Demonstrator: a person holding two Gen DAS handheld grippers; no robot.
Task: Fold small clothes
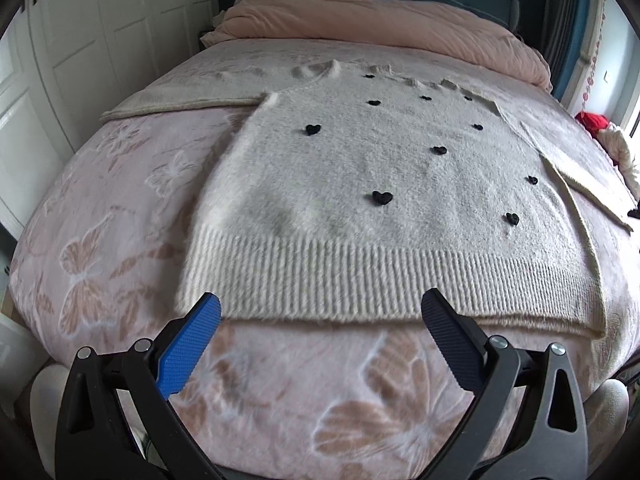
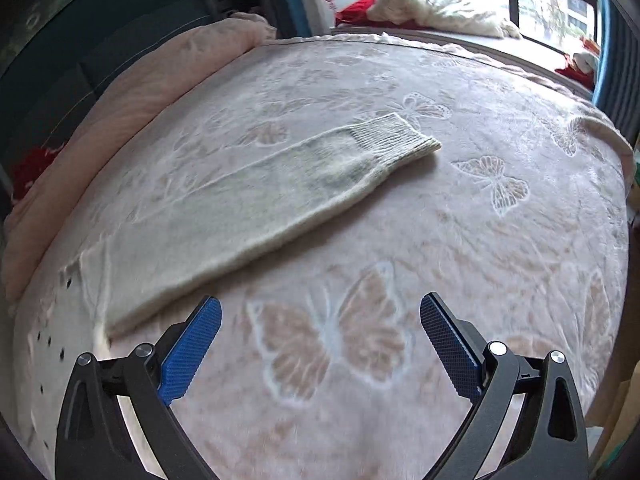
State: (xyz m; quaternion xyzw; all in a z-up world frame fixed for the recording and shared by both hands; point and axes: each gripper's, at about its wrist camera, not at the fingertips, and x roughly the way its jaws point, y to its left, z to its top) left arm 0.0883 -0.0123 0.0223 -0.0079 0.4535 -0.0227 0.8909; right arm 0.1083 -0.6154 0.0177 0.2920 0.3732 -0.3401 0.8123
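A cream fuzzy sweater [image 1: 360, 168] with small black hearts lies flat on the bed, its ribbed hem [image 1: 360, 276] toward me. My left gripper [image 1: 320, 308] is open and empty, just at the hem's near edge. In the right wrist view the sweater's right sleeve [image 2: 260, 200] stretches out flat, its ribbed cuff [image 2: 396, 136] far from me. My right gripper [image 2: 320, 312] is open and empty, over bare blanket just beside the sleeve's near edge. The left sleeve [image 1: 180, 100] lies out to the far left.
The bed has a pink butterfly blanket [image 1: 300, 392]. A rolled pink duvet [image 1: 380, 28] lies at the head. White wardrobe doors [image 1: 80, 40] stand left. Red and white clothes [image 2: 420, 8] are piled by the window on the right.
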